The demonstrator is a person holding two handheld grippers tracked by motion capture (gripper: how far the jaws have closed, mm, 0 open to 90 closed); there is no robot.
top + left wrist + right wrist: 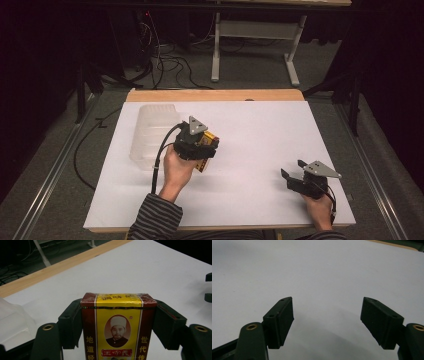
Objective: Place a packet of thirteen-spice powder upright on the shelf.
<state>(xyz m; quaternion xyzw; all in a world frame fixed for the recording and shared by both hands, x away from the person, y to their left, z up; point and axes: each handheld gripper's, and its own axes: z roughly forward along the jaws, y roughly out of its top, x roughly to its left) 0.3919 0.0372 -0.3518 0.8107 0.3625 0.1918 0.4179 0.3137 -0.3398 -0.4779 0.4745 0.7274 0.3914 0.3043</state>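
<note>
Your white table [260, 150] carries a clear plastic container [150, 132] toward its far left corner. Your left gripper [117, 322], just beside that container, is clamped on a yellow and red box [117, 327]; your right gripper [327, 322], near the near right corner, stands wide open with nothing between its jaws
</note>
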